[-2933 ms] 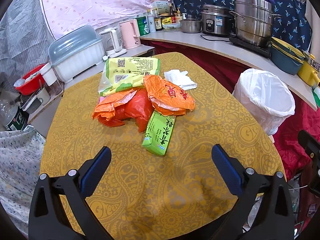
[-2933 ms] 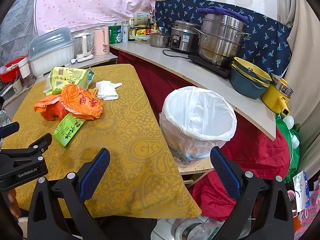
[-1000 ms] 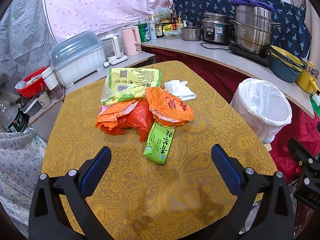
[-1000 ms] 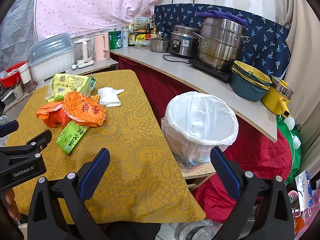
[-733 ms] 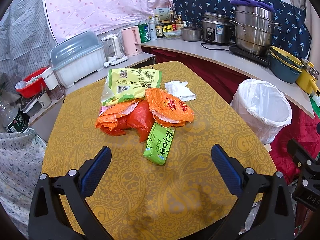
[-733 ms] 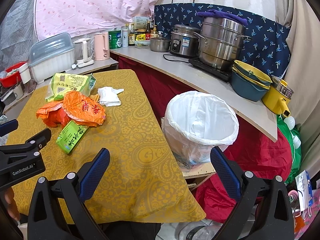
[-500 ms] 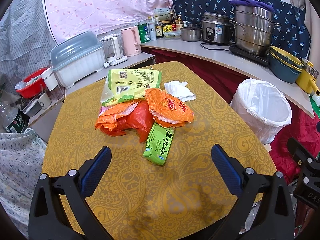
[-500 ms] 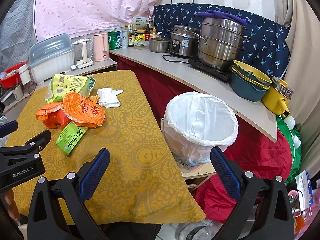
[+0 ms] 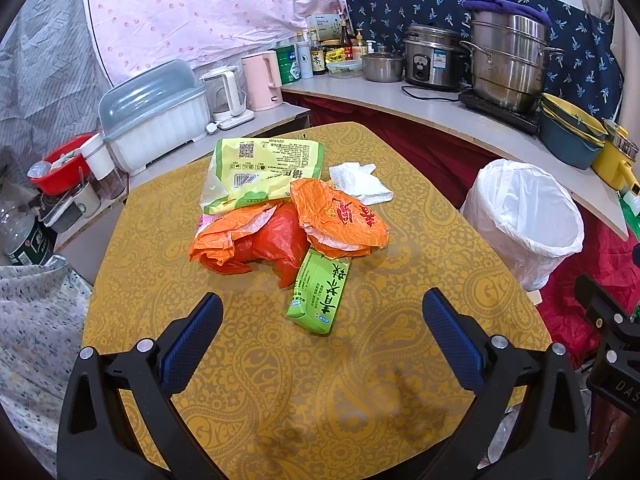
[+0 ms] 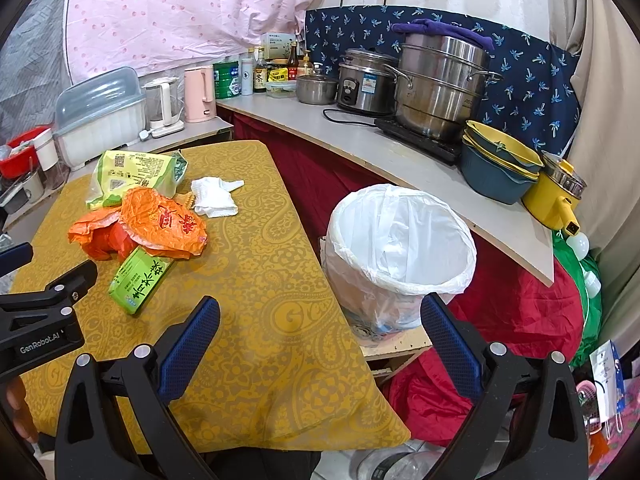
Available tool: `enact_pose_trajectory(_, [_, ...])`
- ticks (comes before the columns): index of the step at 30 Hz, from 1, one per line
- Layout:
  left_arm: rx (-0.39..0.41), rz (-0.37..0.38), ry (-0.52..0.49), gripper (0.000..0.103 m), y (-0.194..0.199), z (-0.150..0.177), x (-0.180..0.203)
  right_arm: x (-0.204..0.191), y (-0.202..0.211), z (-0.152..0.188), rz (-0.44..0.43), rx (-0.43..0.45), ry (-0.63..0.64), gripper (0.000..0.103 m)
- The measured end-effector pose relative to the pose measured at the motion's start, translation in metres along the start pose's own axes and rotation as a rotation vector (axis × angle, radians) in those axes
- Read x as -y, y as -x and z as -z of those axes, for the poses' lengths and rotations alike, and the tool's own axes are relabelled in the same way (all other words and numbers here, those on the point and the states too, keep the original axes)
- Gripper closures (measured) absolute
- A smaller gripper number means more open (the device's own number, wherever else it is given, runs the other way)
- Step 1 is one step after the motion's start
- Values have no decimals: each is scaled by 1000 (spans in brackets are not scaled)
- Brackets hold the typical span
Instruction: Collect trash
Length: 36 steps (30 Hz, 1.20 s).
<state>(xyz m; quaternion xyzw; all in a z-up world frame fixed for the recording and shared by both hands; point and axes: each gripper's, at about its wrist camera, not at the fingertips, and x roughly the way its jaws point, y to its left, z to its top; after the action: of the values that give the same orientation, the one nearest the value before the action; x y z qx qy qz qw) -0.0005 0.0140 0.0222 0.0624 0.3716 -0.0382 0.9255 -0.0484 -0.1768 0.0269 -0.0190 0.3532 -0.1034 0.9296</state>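
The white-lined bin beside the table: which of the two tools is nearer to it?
Right. The right tool hangs open just in front of the bin; the left tool is open over the table, with the bin off to its right.

- Bare bench [image 9: 320, 392] lay open between the left tongs [image 9: 322, 336] and the trash pile [image 9: 288, 216].
- The lined bin [image 10: 400, 248] stood just beside the bench's right edge, its mouth unobstructed, ahead of the right tongs [image 10: 320, 334].
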Motion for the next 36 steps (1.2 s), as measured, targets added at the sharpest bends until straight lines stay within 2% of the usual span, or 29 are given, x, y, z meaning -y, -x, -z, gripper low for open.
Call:
enact_pose_trajectory(8, [-27, 14, 46, 8, -17, -7, -23, -9, -15, -11, -1, -6, -6, 7])
enact_pose_trajectory(12, [-41, 0, 80, 7, -32, -10, -47, -24, -30, -16, -25, -16, -7, 7])
enact_pose_trajectory(23, [-101, -98, 223, 7, -71, -5, -131, -115, -76, -48, -206, -15, 65, 7])
enact_pose_trajectory(29, [-129, -107, 249, 7, -90, -6, -155, -171, -109, -59, -267, -36, 91, 8])
enact_pose_trajectory(33, [-142, -78, 245, 7, -104, -10, -161, -192, -126, -62, -274, -46, 109, 13])
enact_pose_trajectory(36, [-150, -44, 254, 7, -115, -14, -164, -202, -141, -62, -265, -69, 113, 23])
